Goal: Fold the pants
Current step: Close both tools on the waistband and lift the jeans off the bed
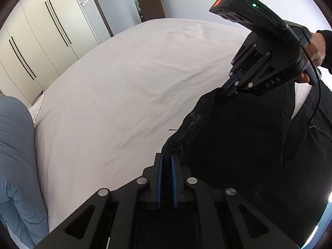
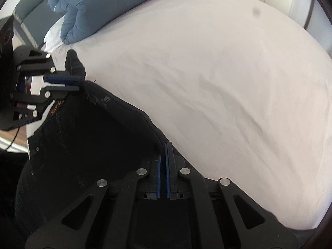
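Note:
Black pants (image 1: 238,145) hang between the two grippers above the near edge of a white bed; they also fill the lower left of the right wrist view (image 2: 93,141). My left gripper (image 1: 167,157) is shut on the pants' upper edge at one corner. My right gripper (image 2: 165,147) is shut on the same edge at the other corner. The right gripper also shows in the left wrist view (image 1: 221,97), held by a hand. The left gripper shows in the right wrist view (image 2: 79,84). The edge is stretched between them.
The white bed sheet (image 1: 124,93) spreads ahead of both grippers. A rolled blue duvet (image 2: 99,6) lies at the head of the bed. White wardrobes (image 1: 41,41) and a door stand beyond the bed.

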{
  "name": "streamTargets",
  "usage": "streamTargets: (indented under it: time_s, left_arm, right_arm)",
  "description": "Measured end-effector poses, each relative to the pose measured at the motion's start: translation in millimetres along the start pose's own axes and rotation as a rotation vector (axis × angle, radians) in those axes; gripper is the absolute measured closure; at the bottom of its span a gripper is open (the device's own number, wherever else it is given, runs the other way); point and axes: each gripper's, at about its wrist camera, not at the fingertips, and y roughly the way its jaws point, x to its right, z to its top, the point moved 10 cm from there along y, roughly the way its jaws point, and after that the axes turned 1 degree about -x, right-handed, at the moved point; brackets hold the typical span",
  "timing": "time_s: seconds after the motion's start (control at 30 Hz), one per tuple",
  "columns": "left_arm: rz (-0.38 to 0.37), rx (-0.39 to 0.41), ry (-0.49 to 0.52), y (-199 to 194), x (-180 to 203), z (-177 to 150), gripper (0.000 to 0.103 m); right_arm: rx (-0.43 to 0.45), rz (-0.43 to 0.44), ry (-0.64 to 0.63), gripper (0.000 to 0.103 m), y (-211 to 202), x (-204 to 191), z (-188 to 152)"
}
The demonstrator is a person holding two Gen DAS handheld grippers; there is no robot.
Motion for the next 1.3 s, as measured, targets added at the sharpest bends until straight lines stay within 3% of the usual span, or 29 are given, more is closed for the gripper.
streamTargets:
  time_s: [0.2, 0.43, 0.6, 0.63, 0.8, 0.93, 1.07, 1.3]
  left_arm:
    - [-0.004, -0.004, 0.0, -13, 13, -9, 0.095]
    - [-0.019, -0.002, -0.008, -34, 31, -28, 0.095]
    - [-0.04, -0.022, -0.009, -43, 48, -57, 0.095]
    - [-0.052, -0.025, 0.0, -45, 56, -64, 0.095]
    - [-0.032, -0.051, 0.116, -47, 98, -86, 0.096]
    - [-0.019, -0.047, 0.138, -48, 120, -105, 0.096]
    - [0.073, -0.05, 0.237, -52, 134, -124, 0.096]
    - [0.119, -0.063, 0.278, -53, 135, -151, 0.096]
  right_arm:
    - [0.036, 0.133, 0.201, 0.1, 4, -27, -5]
    - [-0.004, 0.152, 0.133, 0.1, 0, -87, -31]
    - [-0.032, 0.078, 0.023, 0.101, -15, -129, -73]
    - [-0.033, 0.074, 0.006, 0.101, -30, -119, -101]
    - [-0.053, -0.058, -0.13, 0.101, -35, -166, -145]
    - [-0.042, -0.103, -0.164, 0.101, -40, -193, -171]
    - [-0.038, -0.195, -0.254, 0.101, -37, -229, -191]
    - [-0.045, -0.26, -0.366, 0.101, -22, -288, -205]
